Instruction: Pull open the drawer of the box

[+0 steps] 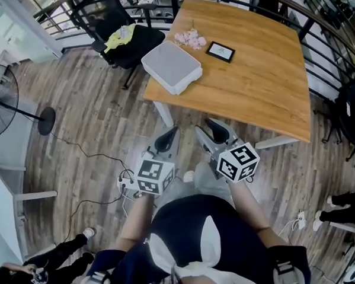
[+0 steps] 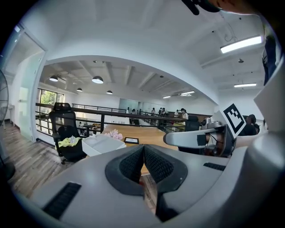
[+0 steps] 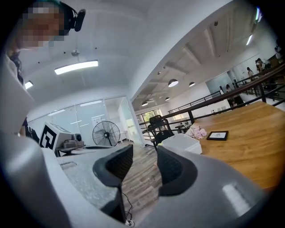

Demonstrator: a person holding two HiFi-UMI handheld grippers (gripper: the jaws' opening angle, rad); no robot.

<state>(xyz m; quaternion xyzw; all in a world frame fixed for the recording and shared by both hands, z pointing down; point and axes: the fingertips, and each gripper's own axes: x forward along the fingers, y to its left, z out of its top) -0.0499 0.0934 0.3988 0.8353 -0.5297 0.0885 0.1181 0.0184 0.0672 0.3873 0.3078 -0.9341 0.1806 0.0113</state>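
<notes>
White box on wooden table

Grey-brown wood-plank floor throughout. Light wooden table with rounded corners on white legs, at top centre of head view. Black mesh office chair just left of table, yellow cloth on seat. Black pedestal fan at left edge, round base on floor. Thin black cable trailing across planks toward white power strip. Black metal railing behind table. White ceiling with round pendant lamps and long strip lights. Glass partition wall behind fan. Bright window beyond chair.
</notes>
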